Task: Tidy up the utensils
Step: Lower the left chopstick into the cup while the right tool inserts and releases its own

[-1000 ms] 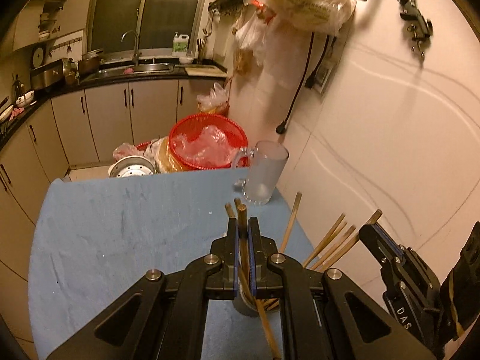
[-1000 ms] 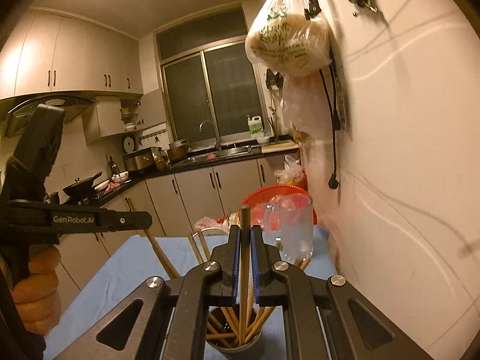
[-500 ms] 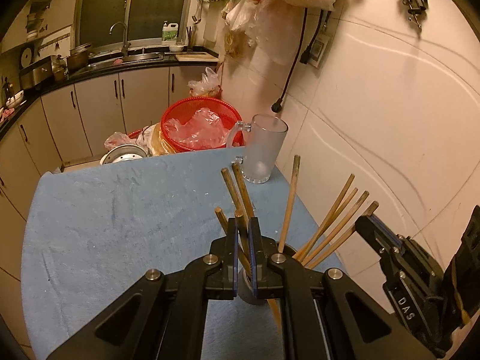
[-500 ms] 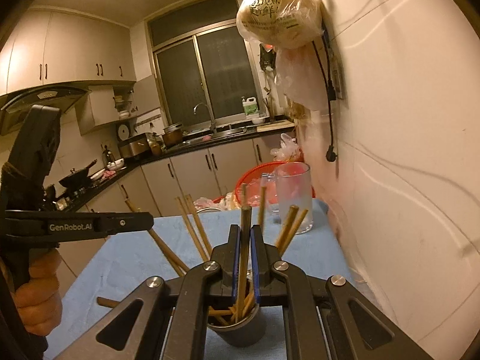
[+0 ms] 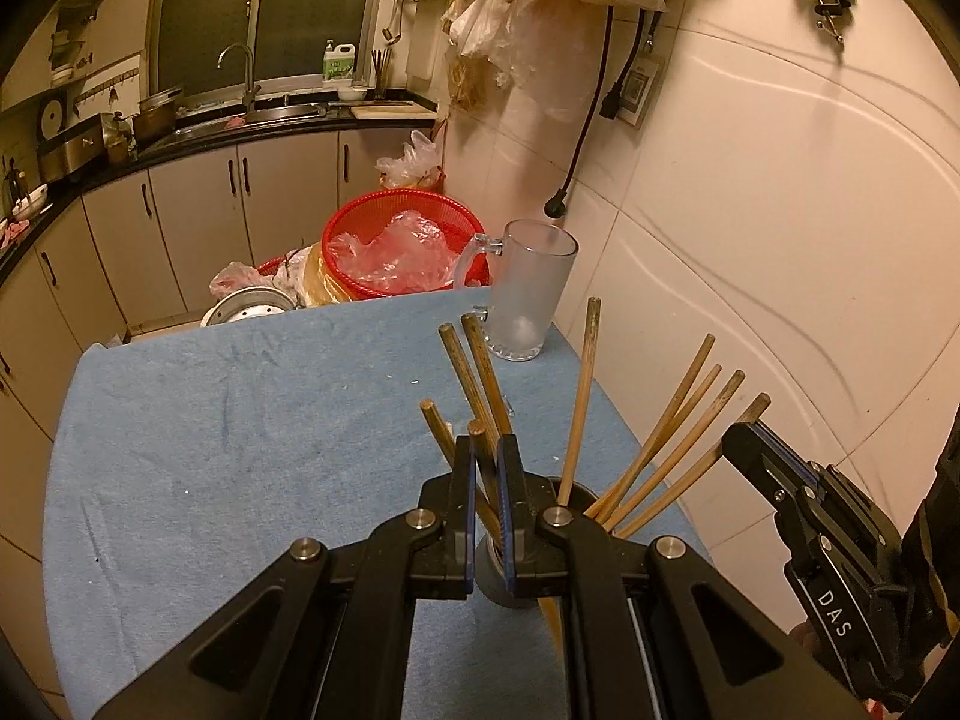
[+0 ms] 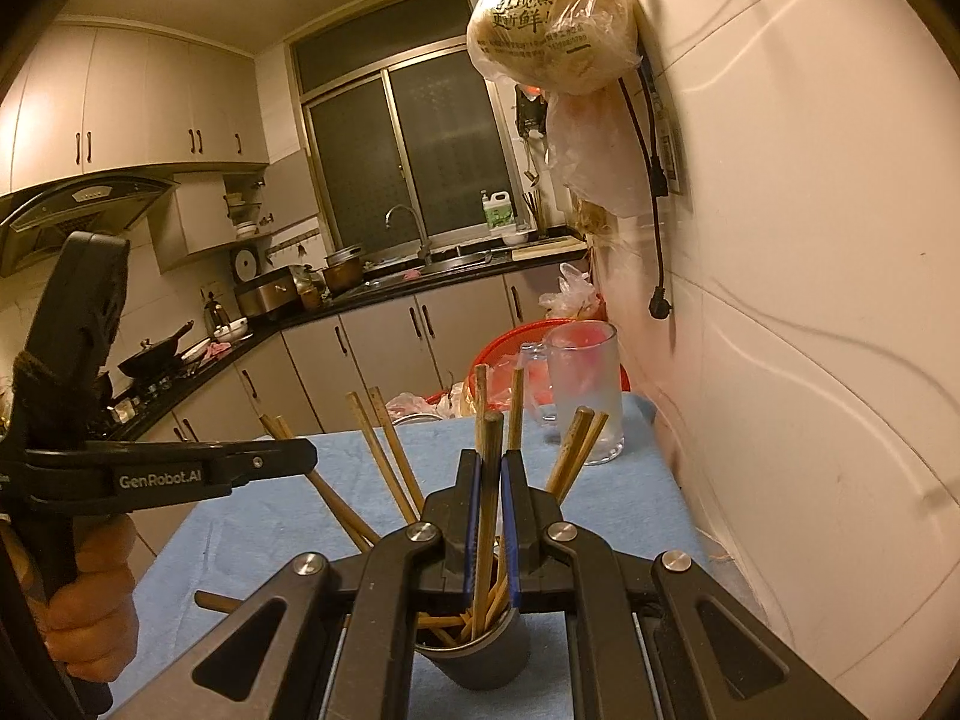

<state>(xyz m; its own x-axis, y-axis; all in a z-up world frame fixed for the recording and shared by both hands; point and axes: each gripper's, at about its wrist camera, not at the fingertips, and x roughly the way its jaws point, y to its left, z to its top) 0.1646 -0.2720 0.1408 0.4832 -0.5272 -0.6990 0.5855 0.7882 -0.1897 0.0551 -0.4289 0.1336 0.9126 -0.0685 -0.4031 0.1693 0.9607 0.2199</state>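
Chopsticks (image 5: 660, 450) are worn brown wood, fanned out in a grey cup (image 6: 480, 654); each hand-held gripper, left (image 5: 485, 450) and right (image 6: 491, 468), pinches one stick.

Wooden chopsticks (image 5: 581, 402), seemingly terry tablecloth (image 5: 240, 456)

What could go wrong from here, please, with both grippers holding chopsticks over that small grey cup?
1. The small grey cup already holds many splayed wooden chopsticks; pushing the two gripped ones in could tip it.
2. The left gripper and right gripper, each shut on a chopstick, converge on the same cup and might collide.
3. The frosted glass mug near the blue tablecloth's edge could get knocked.
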